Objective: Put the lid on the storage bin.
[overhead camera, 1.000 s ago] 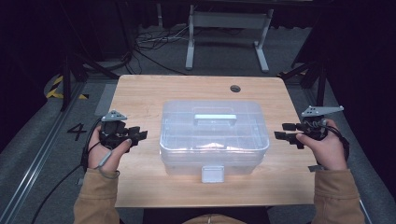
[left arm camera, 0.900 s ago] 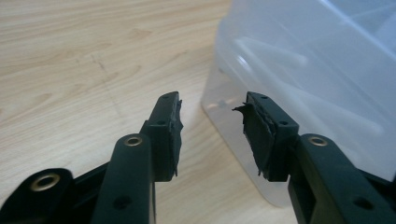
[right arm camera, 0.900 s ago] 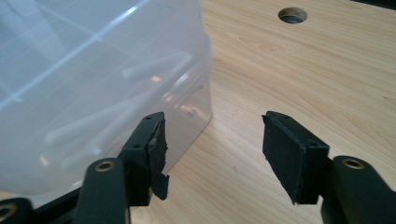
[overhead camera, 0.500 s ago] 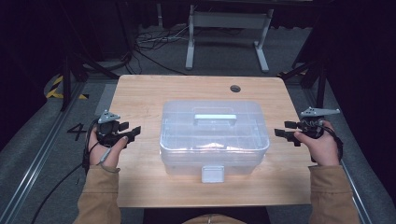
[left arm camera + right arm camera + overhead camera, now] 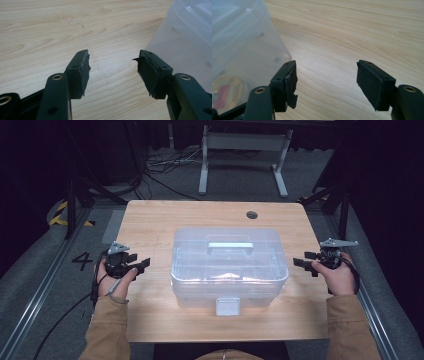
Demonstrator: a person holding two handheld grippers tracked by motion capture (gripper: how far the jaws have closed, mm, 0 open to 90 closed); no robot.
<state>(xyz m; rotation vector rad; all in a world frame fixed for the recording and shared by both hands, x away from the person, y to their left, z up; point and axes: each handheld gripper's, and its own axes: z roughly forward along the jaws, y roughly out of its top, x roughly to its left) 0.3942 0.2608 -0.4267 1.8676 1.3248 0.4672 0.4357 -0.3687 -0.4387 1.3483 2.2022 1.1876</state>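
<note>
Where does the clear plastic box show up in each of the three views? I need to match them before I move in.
High view: the clear plastic box sits mid-table, lid on, between the two claws.
Left gripper view: its wall fills the upper right, beyond the open jaws.
Right gripper view: its wall fills the left side, with a round label inside.
Shared landmark: the wooden table under the box.

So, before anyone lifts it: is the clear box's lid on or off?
On. The lid covers the clear box, with its handle lying flat on top and the front latch down.
</note>
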